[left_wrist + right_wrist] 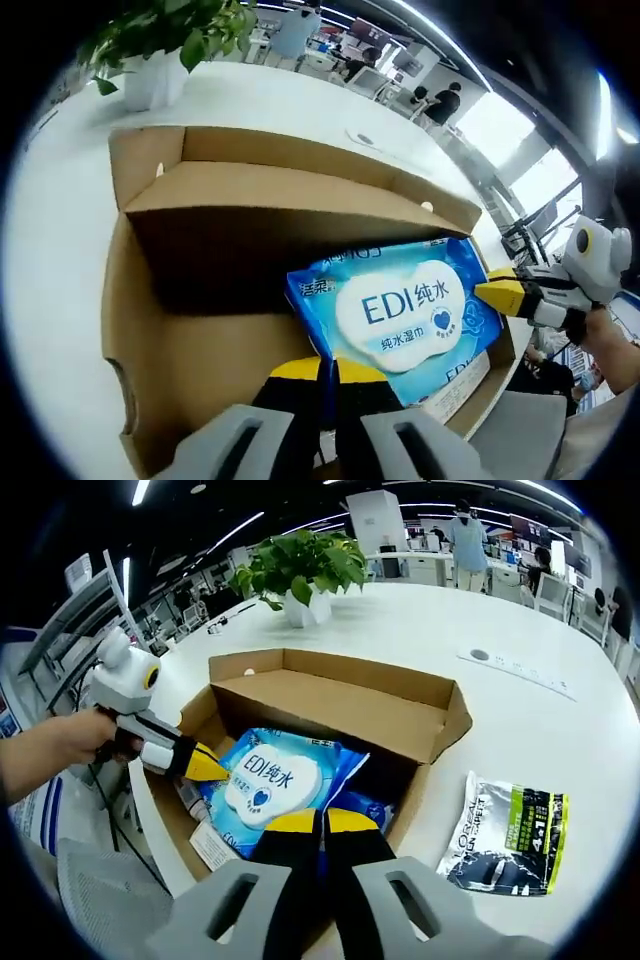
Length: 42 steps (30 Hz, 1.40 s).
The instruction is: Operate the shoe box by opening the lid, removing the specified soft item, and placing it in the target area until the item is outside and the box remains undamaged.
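1. The blue wipes pack was seen tilted inside the open shoe box.
2. The left gripper was clamped on the pack's edge.
3. The right gripper was clamped on its opposite edge.
4. A silver sachet was laid on the white table beside the box.

Brown cardboard box; blue wipes pack with a white cloud label; silver-black-green sachet, lower right; white table.
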Each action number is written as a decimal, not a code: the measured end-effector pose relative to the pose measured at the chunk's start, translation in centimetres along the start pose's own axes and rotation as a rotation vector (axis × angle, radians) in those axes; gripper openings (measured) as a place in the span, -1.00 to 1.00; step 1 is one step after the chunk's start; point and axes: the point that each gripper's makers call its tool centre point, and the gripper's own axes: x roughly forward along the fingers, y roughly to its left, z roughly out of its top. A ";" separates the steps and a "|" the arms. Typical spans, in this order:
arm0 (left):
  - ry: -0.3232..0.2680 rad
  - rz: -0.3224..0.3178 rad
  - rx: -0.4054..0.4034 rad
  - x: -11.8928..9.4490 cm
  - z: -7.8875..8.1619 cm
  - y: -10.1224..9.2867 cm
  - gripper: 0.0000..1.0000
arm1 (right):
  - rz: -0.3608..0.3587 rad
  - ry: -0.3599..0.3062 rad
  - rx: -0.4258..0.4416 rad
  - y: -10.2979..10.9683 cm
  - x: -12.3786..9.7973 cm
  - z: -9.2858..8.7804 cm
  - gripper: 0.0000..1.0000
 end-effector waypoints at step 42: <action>-0.136 -0.024 0.082 -5.7 3.4 -7.0 -1.00 | 0.048 -0.134 0.078 -0.6 -6.2 2.4 -1.00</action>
